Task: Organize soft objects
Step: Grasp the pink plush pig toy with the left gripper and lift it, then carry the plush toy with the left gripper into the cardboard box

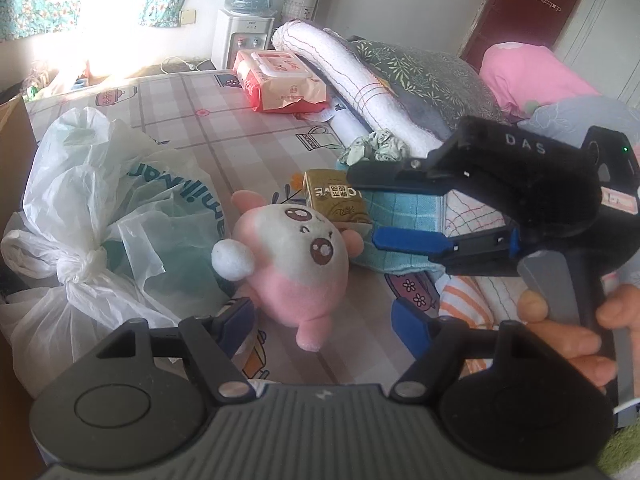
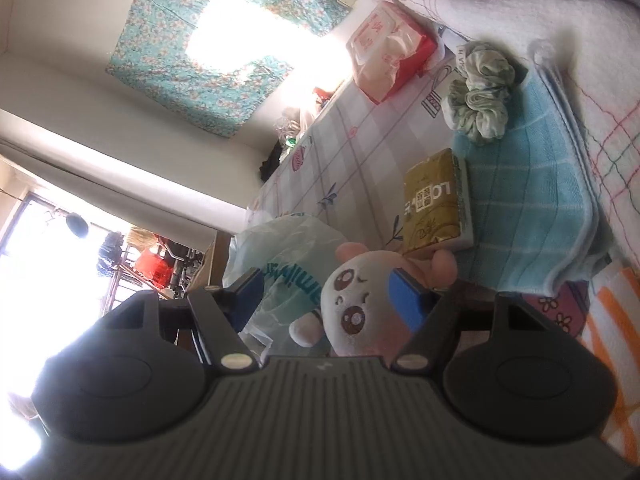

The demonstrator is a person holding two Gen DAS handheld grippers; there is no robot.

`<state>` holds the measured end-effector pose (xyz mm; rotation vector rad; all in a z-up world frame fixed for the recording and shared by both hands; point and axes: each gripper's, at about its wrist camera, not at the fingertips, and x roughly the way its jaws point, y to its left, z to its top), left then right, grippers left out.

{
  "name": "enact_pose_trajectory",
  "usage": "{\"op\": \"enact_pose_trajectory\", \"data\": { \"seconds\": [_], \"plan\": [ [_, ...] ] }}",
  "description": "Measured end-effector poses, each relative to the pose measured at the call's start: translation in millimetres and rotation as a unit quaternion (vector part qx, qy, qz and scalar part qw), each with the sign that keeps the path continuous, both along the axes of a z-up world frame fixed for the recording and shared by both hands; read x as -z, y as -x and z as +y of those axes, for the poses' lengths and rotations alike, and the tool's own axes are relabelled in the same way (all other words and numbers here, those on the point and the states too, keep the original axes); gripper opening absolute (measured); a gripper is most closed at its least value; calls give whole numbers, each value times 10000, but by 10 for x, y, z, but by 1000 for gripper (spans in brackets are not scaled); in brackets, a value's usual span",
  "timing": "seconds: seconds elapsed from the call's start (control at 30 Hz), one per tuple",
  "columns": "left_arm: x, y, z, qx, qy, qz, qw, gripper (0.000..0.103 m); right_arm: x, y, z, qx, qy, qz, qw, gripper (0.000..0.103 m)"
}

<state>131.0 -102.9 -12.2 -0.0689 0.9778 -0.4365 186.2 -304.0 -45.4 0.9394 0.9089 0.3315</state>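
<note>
Everything's on the bed (image 1: 168, 92), checked sheet with little cartoon prints. Tied-up white plastic bags (image 1: 100, 216) at the left, a folded blue towel (image 1: 400, 216) on the right, and the pink-and-white plush toy (image 1: 296, 256) lying between them, just beside a gold tissue pack (image 1: 334, 196) (leaning on the towel). Left gripper (image 1: 324, 320) is open, empty, plush just ahead of it. Right gripper (image 1: 374, 208) is open too, gripping nothing, over the towel.

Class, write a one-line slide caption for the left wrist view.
Both open tools, left and right, hover over a pink plush toy lying on the bed.
</note>
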Motion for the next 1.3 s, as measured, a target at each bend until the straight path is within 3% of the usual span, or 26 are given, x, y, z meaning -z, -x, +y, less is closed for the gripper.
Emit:
{"op": "enact_pose_trajectory", "data": {
  "seconds": [0.3, 0.63, 0.87, 1.03, 1.13, 1.3],
  "plan": [
    [156, -373, -30, -111, -10, 400, 9991, 76, 509, -286, 57, -66, -36, 895, 9960, 69],
    [180, -444, -69, -116, 145, 524, 9985, 77, 695, -293, 50, -56, -504, 960, 9941, 61],
    [-141, -166, -97, 131, 411, 117, 9990, 77, 296, 7, 0, 41, -292, 564, 9980, 60],
    [-564, 140, 60, 75, 636, -442, 9970, 80, -309, 207, 132, -152, 96, -75, 9998, 60],
    [-817, 337, 299, -158, 637, -864, 9941, 82, -629, 232, 348, -432, 253, -448, 9977, 60],
    [-1074, 606, 973, -923, 616, -1268, 9857, 82, -1083, 56, 1073, -1224, 383, -886, 9878, 60]
  ]
}}
